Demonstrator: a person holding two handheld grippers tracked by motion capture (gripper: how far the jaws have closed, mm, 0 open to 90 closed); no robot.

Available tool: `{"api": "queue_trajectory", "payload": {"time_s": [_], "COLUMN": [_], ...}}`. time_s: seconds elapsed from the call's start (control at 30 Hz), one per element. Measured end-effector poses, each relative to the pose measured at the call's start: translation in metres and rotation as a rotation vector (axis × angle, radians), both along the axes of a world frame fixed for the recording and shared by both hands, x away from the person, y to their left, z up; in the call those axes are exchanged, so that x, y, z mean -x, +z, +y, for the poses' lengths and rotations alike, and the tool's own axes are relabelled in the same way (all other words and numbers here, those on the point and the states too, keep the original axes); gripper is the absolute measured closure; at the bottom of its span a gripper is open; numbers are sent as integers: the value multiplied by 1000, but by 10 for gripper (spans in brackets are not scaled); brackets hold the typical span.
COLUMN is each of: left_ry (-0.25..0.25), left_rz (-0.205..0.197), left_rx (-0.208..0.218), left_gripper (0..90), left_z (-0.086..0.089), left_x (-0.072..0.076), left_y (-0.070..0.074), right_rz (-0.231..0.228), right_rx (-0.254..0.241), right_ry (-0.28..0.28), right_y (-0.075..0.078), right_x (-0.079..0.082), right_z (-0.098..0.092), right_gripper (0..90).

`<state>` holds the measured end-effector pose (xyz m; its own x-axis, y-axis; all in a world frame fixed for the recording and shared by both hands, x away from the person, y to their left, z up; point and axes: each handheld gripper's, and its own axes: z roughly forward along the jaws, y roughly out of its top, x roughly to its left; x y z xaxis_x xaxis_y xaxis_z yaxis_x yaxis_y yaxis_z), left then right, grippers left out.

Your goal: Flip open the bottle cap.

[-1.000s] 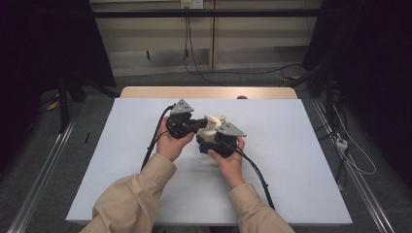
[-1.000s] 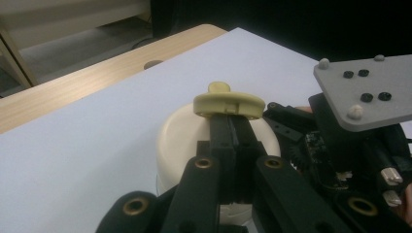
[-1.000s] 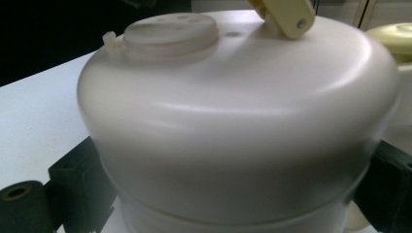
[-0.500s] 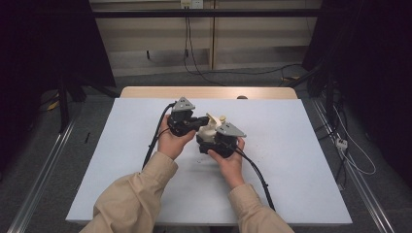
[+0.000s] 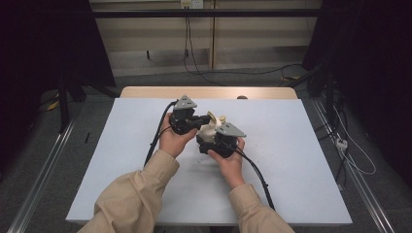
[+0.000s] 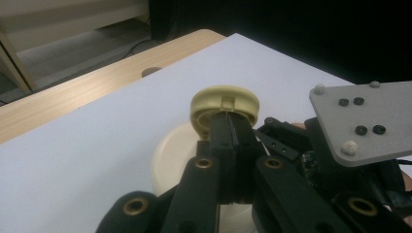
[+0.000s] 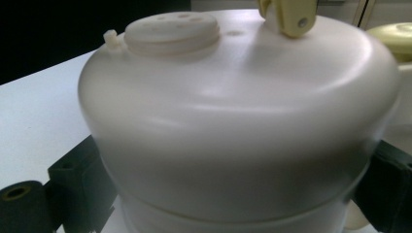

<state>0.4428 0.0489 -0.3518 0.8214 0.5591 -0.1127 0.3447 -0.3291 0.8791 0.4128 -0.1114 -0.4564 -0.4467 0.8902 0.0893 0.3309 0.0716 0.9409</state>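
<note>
A cream, dome-shaped plastic pot [image 7: 233,121] stands at the middle of the white table [image 5: 291,160]. My right gripper [image 7: 233,189] is shut on its lower body, one black jaw on each side. On the pot's top are a flat disc with small holes [image 7: 170,29] and a yellowish hinge piece [image 7: 291,14]. My left gripper [image 6: 232,127] is shut on the rim of a yellowish round cap [image 6: 224,99] above the pot. In the high view the left gripper [image 5: 200,119] and right gripper [image 5: 208,137] meet at the pot [image 5: 210,128], each held in a hand.
The white tabletop has free room on every side of the hands. A wooden strip [image 5: 145,92] runs along its far edge. Black cables [image 5: 158,136] trail from both grippers toward the near edge. Dark stands and floor cables surround the table.
</note>
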Motion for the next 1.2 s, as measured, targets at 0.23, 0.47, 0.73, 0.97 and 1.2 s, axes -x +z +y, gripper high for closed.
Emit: {"api": "queue_trajectory", "payload": {"time_s": [0.23, 0.47, 0.73, 0.97, 1.2], "left_ry": [-5, -5, -1, -2, -2], "left_rz": [-2, -1, 1, 3, 5], "left_rx": [6, 5, 5, 7, 9], "left_gripper": [900, 900, 900, 900, 900], "left_z": [-2, -4, -4, -6, -7], "left_x": [-1, -2, -3, -4, -5], "left_y": [3, 2, 2, 1, 2], "right_rz": [-3, -2, -3, -2, 1], "right_rx": [2, 1, 3, 4, 2], "right_ry": [-1, -1, 0, 1, 3], "right_y": [0, 0, 0, 0, 0], "right_x": [0, 0, 0, 0, 0], "right_z": [0, 0, 0, 0, 0], "right_gripper": [51, 51, 51, 51, 50]}}
